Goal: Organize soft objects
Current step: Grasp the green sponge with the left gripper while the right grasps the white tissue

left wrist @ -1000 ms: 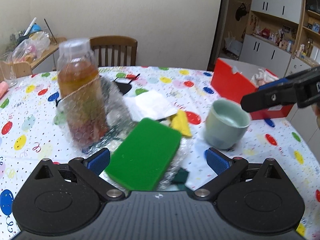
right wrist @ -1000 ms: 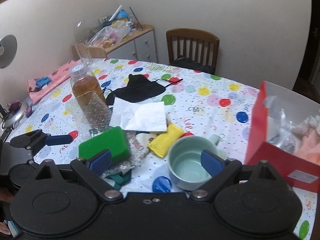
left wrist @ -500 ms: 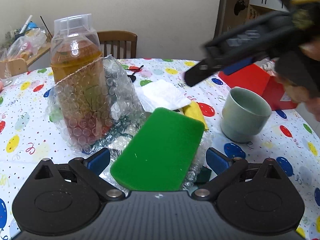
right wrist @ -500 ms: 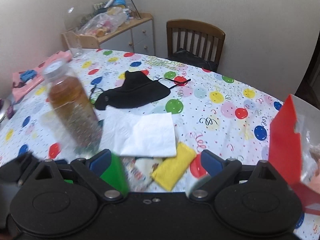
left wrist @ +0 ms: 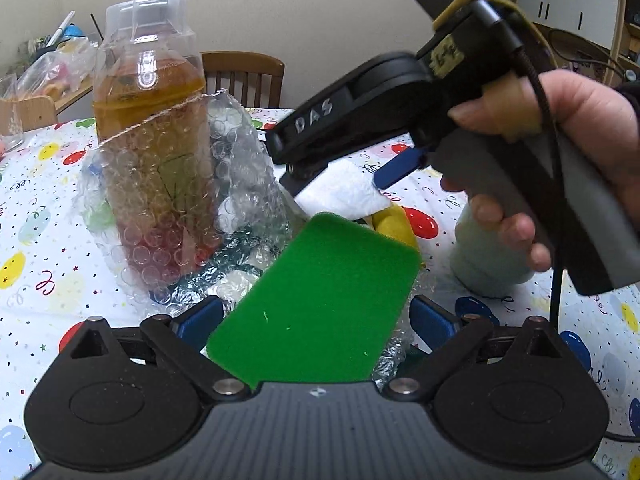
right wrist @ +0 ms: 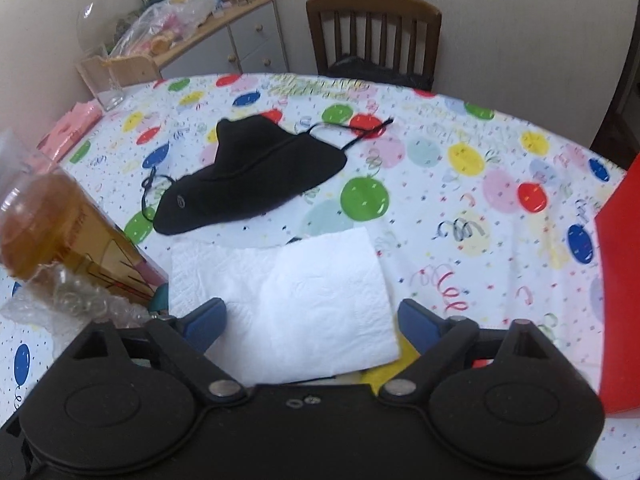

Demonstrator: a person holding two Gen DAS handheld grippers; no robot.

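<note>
A green sponge (left wrist: 320, 304) lies on crumpled bubble wrap (left wrist: 240, 184) between the open fingers of my left gripper (left wrist: 316, 320), which is not closed on it. My right gripper (right wrist: 312, 318) is open and hovers over a white paper napkin (right wrist: 296, 300); in the left wrist view it (left wrist: 344, 176) reaches across above the napkin (left wrist: 344, 192). A yellow cloth (left wrist: 394, 220) lies beside the sponge and shows under the napkin (right wrist: 384, 372). A black face mask (right wrist: 248, 176) lies farther back on the table.
A bottle of amber liquid (left wrist: 156, 140) wrapped in bubble wrap stands left of the sponge, also in the right wrist view (right wrist: 60, 224). A pale green cup (left wrist: 488, 260) stands right, behind the hand. A red box (right wrist: 620, 280) is at right. A wooden chair (right wrist: 376, 36) stands behind the table.
My right gripper has moved forward and left, from over the cup to over the white napkin. My left gripper has come closer to the green sponge and bottle.
</note>
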